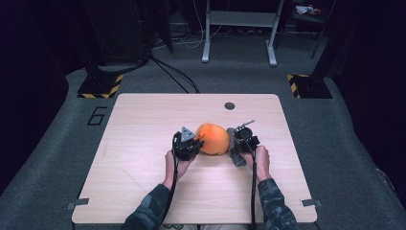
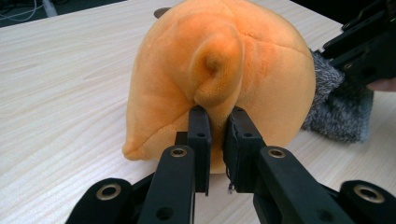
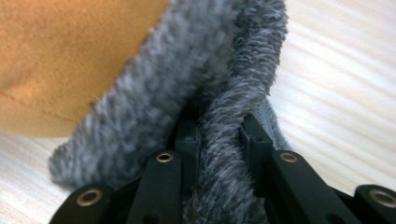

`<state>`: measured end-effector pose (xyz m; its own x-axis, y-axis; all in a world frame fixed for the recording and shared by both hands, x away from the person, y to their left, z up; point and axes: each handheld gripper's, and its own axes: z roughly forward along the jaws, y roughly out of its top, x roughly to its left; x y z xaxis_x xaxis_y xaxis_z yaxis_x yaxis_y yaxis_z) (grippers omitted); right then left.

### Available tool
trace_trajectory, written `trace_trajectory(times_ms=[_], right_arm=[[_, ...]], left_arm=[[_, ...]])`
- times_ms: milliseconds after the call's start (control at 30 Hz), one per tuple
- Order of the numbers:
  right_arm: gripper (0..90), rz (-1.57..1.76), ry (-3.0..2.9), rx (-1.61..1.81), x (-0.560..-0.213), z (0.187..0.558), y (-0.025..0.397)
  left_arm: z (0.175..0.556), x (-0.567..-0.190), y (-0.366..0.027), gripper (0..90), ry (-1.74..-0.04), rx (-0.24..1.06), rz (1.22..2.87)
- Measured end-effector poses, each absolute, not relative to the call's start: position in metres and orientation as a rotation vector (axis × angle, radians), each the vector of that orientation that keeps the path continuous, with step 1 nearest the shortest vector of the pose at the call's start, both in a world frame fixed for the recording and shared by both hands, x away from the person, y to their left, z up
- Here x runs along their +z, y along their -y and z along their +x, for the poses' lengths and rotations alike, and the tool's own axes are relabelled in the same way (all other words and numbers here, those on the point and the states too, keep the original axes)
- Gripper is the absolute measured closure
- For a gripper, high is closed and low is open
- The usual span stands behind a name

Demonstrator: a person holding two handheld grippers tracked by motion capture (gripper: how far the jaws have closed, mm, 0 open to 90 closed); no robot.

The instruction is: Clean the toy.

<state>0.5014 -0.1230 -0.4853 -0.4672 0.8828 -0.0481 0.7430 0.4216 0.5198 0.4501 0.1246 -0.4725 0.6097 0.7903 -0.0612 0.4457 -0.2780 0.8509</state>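
Observation:
An orange plush toy [image 1: 212,138] with a grey furry part [image 1: 233,146] on its right side lies in the middle of the wooden table [image 1: 143,182]. My left gripper [image 1: 195,142] sits at the toy's left side, shut on the base of a small orange flap [image 2: 217,70] of the plush toy [image 2: 261,84]. My right gripper [image 1: 241,148] is at the toy's right side, its jaws shut on a fold of the grey fur [image 3: 219,140], with the orange body [image 3: 60,56] just beyond. The grey fur [image 2: 334,116] and the right gripper's black frame [image 2: 364,46] show in the left gripper view.
A small dark round hole [image 1: 230,106] sits near the table's far edge. Beyond the table stand a white desk frame [image 1: 239,28] and black stands with yellow-black striped bases [image 1: 101,86]. Cables run across the grey floor.

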Motion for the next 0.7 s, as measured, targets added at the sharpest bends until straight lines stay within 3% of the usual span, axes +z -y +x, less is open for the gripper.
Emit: trace_trajectory(times_ms=[167, 400, 633, 700], right_arm=[[73.1, 1.389, -2.327, 0.664, -0.467, 0.496, 0.128], [73.1, 1.251, -2.252, 0.865, -0.410, 0.473, 0.114], [73.2, 1.178, -2.314, 0.722, -0.431, 0.484, 0.088], [73.2, 1.194, -2.300, 0.731, -0.432, 0.487, 0.089]], left_arm=[[0.450, -0.473, -0.125, 81.0, -0.987, 0.474, 1.913], [0.450, -0.473, -0.126, 80.4, -0.985, 0.471, 1.908], [0.451, -0.474, -0.129, 74.8, -0.979, 0.471, 1.900], [0.452, -0.473, -0.131, 63.4, -0.980, 0.473, 1.906]])
